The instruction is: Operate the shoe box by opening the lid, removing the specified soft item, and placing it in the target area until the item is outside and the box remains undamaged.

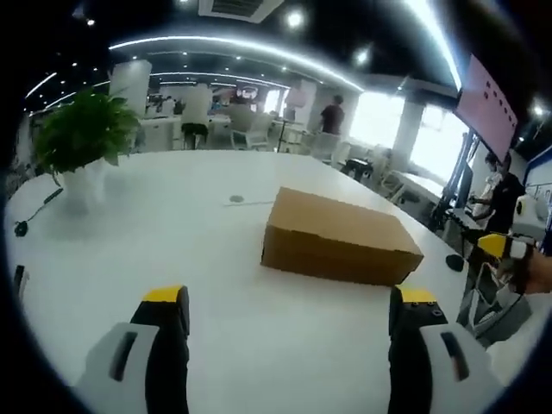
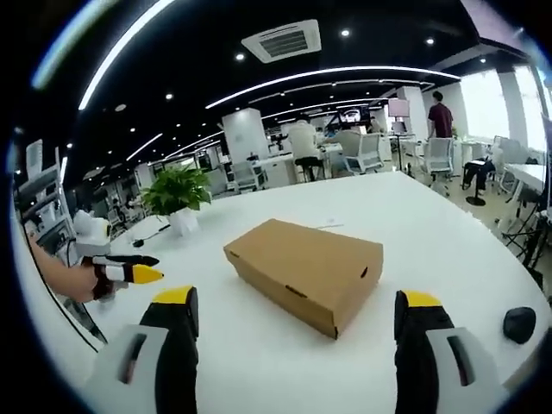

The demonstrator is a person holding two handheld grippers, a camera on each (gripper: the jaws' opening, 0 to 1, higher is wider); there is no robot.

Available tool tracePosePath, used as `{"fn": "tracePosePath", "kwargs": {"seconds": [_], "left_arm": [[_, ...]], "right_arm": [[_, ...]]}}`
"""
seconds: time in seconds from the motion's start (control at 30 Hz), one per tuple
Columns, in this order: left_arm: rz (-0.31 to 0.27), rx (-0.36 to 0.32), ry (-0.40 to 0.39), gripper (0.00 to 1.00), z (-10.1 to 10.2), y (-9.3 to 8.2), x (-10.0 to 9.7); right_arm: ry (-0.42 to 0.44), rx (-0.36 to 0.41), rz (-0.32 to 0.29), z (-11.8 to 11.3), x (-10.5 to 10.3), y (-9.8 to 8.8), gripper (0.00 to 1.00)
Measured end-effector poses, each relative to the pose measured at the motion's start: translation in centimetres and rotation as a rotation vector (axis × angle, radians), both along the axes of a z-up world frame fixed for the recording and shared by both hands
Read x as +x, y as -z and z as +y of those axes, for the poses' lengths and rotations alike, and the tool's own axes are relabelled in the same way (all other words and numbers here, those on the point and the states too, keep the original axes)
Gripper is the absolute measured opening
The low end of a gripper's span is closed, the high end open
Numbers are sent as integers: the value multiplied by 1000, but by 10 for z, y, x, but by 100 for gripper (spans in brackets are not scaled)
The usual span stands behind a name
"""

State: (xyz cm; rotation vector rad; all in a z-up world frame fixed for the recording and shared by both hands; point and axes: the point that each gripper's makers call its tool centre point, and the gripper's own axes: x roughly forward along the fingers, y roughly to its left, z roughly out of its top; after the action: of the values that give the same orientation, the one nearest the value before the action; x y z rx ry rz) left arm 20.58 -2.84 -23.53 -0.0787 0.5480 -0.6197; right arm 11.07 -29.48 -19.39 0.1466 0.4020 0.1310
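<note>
Shoe box [image 2: 306,273] sits closed at the middle of the white table [image 2: 431,224], well ahead of you and untouched. Your left gripper [image 1: 289,315] and right gripper [image 2: 297,315] both stand with jaws apart, empty, probably ready to lift its lid.

The closed brown shoe box [image 2: 306,272] lay on the white table [image 2: 431,233] ahead of the wide-open right gripper [image 2: 297,321], with the left gripper [image 2: 129,272] at nine o'clock, a potted plant [image 2: 177,198] at eleven and a dark round object [image 2: 518,324] at four.
</note>
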Motion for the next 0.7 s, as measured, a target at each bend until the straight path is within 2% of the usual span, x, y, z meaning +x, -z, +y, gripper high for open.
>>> {"fn": "tracePosePath", "kwargs": {"seconds": [0.03,0.1,0.17,0.23,0.3,0.4,0.5,0.53,0.6,0.67,0.7], "left_arm": [[-3,9,12,99,-2,0,-1],[-22,50,80,98,-7,2,-4],[-27,70,103,96,-7,2,-5],[-23,55,97,96,-5,0,-1],[-20,48,87,96,-3,0,3],[-3,92,99,95,-1,7,5],[-14,129,130,95,-3,9,3],[-11,154,147,95,-3,13,1],[-1,214,134,92,2,22,2],[35,160,101,91,-3,25,-1],[47,124,84,95,-6,25,-3]], "right_arm": [[-7,-13,4,1,1,-1,95],[-14,-99,31,-3,-1,3,93],[0,-123,56,-6,-3,8,93],[-9,-98,79,-2,-5,15,93],[-19,-104,86,2,-7,18,92],[-30,-137,113,1,-10,21,88],[-35,-155,104,0,-11,20,88],[-52,-232,102,-5,-12,21,88],[-47,-325,127,-13,-14,25,89],[-44,-294,135,-12,-13,28,90],[-39,-266,140,-12,-12,29,91]]}}
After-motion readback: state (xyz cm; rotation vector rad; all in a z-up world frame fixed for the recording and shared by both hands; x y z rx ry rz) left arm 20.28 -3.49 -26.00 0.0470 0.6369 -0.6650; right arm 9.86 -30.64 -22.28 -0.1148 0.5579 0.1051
